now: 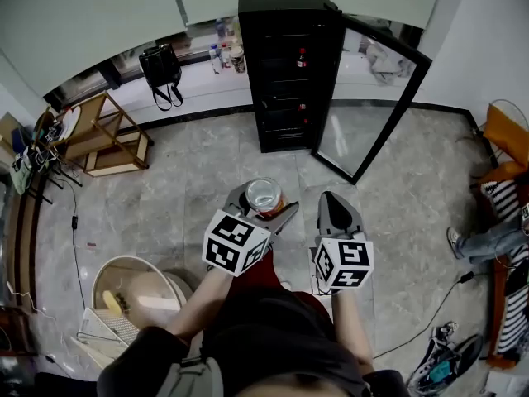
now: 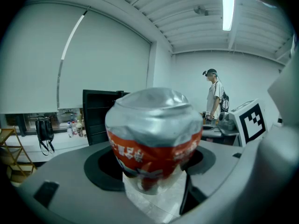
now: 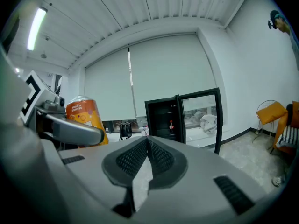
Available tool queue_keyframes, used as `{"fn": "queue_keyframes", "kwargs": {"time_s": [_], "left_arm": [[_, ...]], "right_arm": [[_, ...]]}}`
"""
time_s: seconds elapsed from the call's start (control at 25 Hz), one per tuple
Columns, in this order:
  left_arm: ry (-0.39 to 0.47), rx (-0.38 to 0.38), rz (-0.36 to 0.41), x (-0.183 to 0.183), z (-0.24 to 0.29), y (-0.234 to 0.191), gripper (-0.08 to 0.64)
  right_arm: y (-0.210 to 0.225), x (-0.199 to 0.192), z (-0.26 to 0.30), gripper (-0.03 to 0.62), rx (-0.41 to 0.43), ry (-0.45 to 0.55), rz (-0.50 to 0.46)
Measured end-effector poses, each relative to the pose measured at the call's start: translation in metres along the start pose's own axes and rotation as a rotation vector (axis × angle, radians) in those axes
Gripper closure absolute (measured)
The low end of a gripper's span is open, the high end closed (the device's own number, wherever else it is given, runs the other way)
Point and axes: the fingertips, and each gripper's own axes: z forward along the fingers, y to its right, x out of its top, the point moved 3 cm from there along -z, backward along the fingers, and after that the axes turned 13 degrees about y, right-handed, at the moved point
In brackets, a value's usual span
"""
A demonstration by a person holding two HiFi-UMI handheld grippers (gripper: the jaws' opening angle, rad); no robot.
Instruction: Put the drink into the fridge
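Floor ahead: bare tiles [image 1: 207,197] run open up to the fridge [image 1: 285,23].
Fridge mouth: open toward the camera; a bottle [image 1: 302,57] stands on an upper shelf.
Right flank: the glass door [image 1: 376,98] is swung out, narrowing that side.
Left flank: wooden rack [image 1: 103,135] and cable [image 1: 75,246], well apart from the straight path.

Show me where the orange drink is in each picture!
Head view: drink in the middle, below the fridge.
Left gripper view: drink fills the centre, fridge behind at left.
Right gripper view: drink at the left, fridge at centre.
Shared landmark: the black fridge.
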Motion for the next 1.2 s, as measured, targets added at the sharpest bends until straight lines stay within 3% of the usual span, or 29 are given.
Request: {"fn": "queue_keyframes", "kwargs": {"time_s": [0.68,1.2], "left_arm": [[-0.035,0.0,-0.043,0.005,0.104,-0.143,0.212],[-0.049,-0.009,-0.071,0.012,0.152,-0.254,0.212]], "right_arm": [[0.017,-0.021,0.161,0.574,-0.002,-0.06,0.017],[-0.002,-0.034,0.288,0.574,0.001,-0.113,0.023]]}}
